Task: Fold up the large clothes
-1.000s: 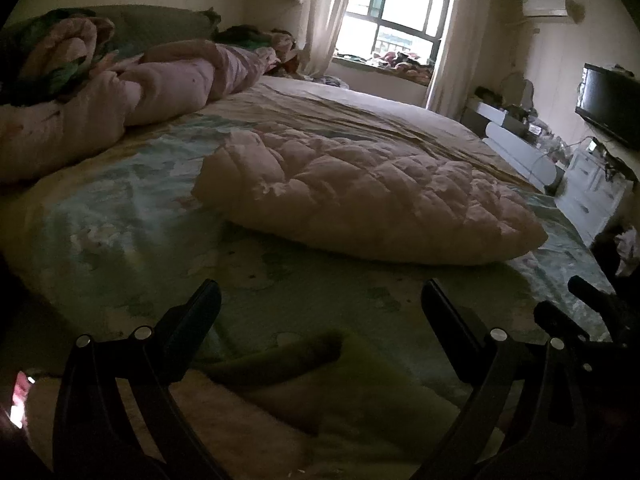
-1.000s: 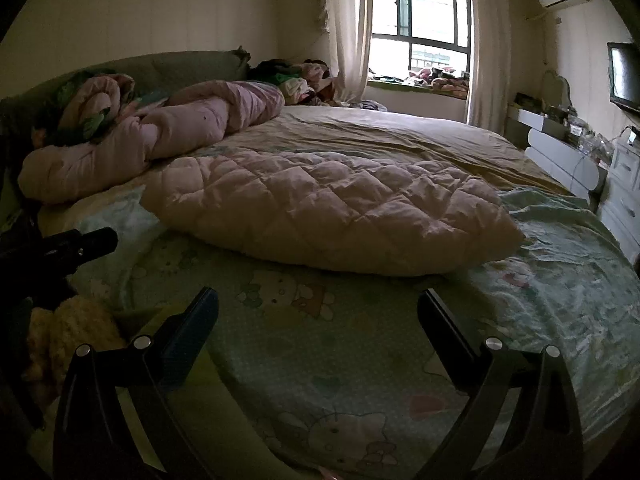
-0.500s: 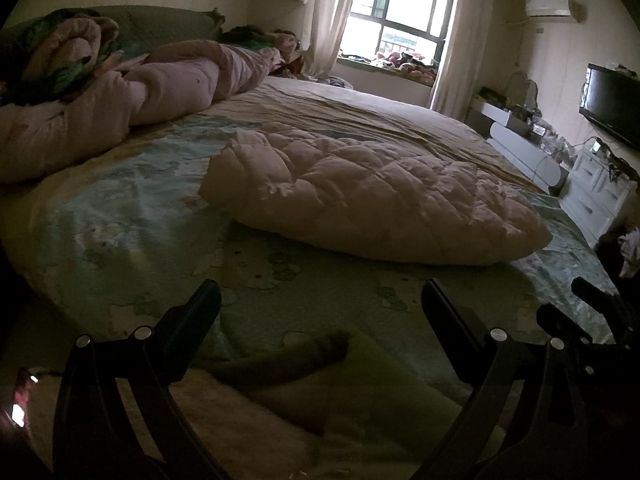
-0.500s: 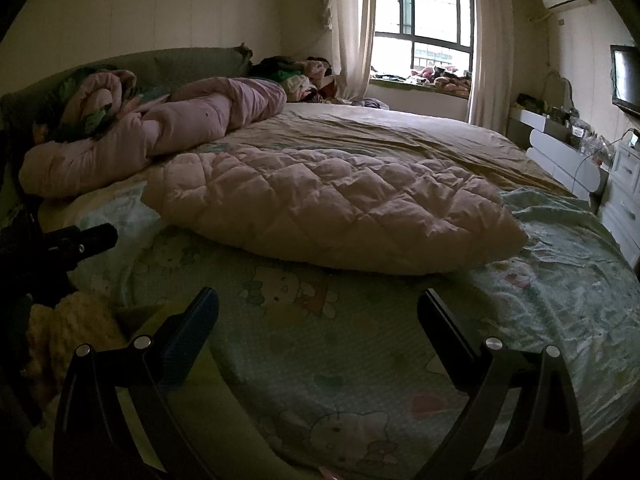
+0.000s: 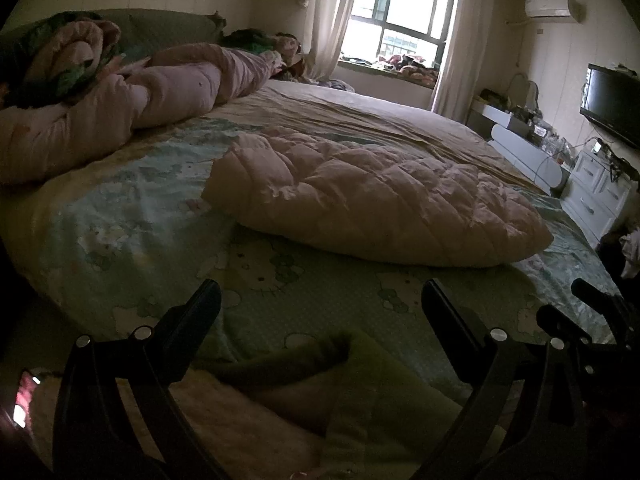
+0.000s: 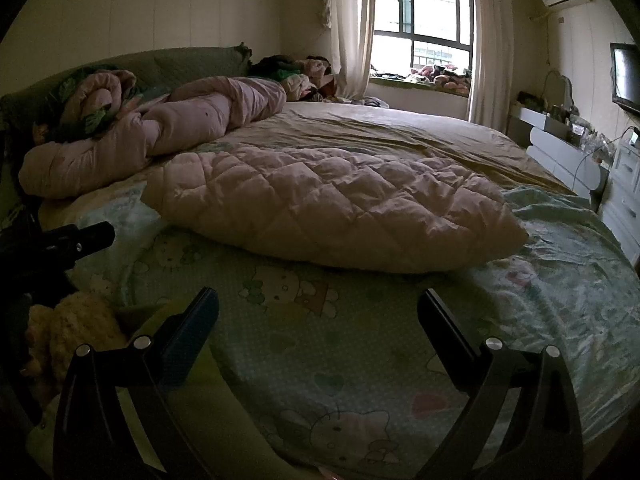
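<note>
A wide bed w/ pale green cartoon-print sheet is filling both views. The puffy pink quilted jacket is lying mid-bed, folded flat, sleeves hidden. Left gripper & right gripper are hovering level over the near edge, jaws spread wide, gripping nothing. Dim fuzzy fabric below left gripper is hard to make out.

Both wrist views look low across the bed toward the window — sharing the quilt; left view sits leftward.
</note>
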